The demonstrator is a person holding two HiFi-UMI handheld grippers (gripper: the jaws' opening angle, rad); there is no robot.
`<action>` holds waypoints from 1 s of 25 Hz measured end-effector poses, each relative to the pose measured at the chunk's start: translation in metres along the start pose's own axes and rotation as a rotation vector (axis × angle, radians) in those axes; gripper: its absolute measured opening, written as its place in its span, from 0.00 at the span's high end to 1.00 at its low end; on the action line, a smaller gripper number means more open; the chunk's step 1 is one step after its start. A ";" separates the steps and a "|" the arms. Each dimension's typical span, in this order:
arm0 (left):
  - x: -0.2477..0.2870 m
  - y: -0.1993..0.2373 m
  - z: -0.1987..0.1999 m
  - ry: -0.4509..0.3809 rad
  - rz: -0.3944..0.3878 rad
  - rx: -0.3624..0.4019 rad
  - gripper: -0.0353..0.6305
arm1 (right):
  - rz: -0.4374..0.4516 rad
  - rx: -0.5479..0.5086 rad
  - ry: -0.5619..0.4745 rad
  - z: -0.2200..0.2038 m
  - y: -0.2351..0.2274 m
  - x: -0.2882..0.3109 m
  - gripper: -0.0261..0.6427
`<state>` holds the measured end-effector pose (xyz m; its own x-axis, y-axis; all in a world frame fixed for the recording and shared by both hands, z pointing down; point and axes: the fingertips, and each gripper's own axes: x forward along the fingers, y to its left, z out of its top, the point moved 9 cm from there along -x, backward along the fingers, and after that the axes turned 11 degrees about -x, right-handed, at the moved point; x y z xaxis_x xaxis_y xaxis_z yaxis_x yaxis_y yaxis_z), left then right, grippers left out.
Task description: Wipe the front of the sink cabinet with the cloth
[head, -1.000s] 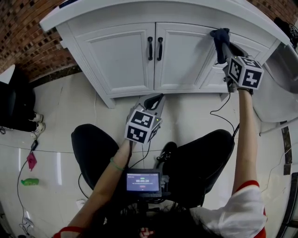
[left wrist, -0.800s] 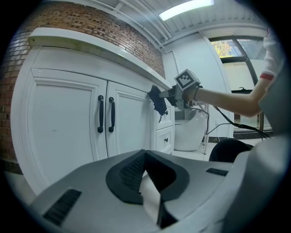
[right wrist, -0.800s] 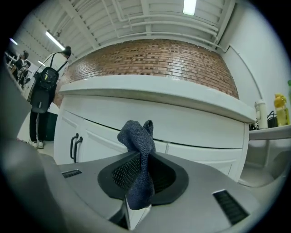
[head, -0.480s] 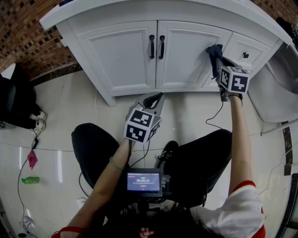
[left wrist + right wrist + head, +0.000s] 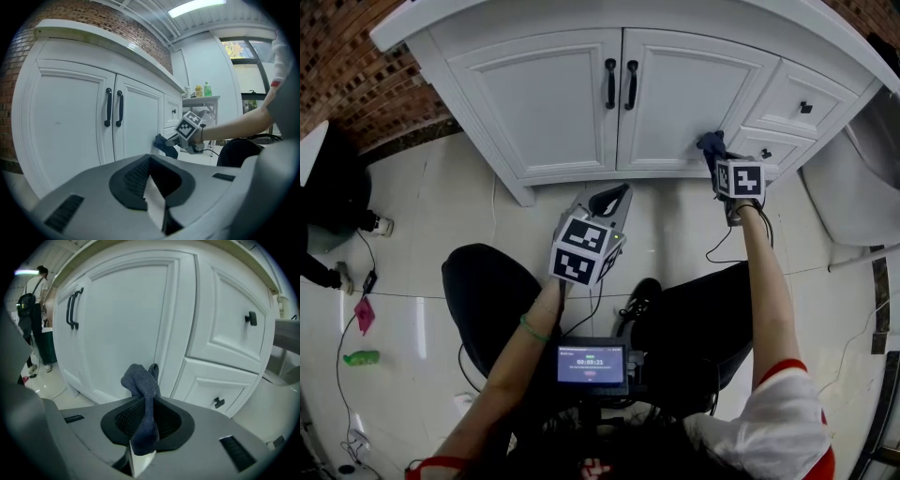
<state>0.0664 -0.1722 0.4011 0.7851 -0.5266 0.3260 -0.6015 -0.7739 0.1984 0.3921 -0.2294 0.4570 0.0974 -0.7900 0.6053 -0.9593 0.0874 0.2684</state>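
Tile floor [image 5: 441, 216]; cabinet [image 5: 534, 103] door handles [image 5: 610, 82] left of cloth [image 5: 140, 380] clamped by right gripper [image 5: 715, 157]

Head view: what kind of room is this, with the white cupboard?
Probably a bathroom or a kitchen corner: a white sink cabinet with doors and drawers, a shiny tiled floor and a brick wall.

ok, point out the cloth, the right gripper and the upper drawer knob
cloth [image 5: 142, 383]: right gripper view, bunched part above the jaws.
right gripper [image 5: 717, 157]: head view, between the jaw tips, shut on the cloth.
upper drawer knob [image 5: 806, 107]: head view, middle of the knob.
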 end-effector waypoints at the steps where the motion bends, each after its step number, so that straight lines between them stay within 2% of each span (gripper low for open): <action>1: 0.001 0.001 -0.001 0.003 0.000 -0.002 0.92 | 0.015 -0.003 0.022 -0.006 0.006 0.008 0.87; 10: 0.003 0.015 -0.008 0.016 0.021 -0.018 0.92 | 0.039 0.065 0.205 -0.058 0.034 0.060 0.87; 13: 0.001 0.020 -0.010 0.022 0.031 -0.020 0.92 | 0.042 0.067 0.226 -0.067 0.034 0.060 0.87; 15: 0.001 0.022 -0.012 0.022 0.035 -0.023 0.92 | 0.037 0.078 0.195 -0.065 0.027 0.053 0.87; 19: 0.001 0.022 -0.011 0.011 0.041 -0.033 0.92 | 0.013 0.115 0.047 -0.032 -0.007 0.017 0.87; 25: 0.006 0.009 -0.006 -0.003 0.009 -0.015 0.92 | -0.088 0.031 -0.234 0.046 -0.061 -0.075 0.87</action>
<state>0.0650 -0.1804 0.4110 0.7801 -0.5345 0.3252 -0.6105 -0.7639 0.2089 0.4315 -0.2033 0.3601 0.1202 -0.9131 0.3895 -0.9579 -0.0036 0.2872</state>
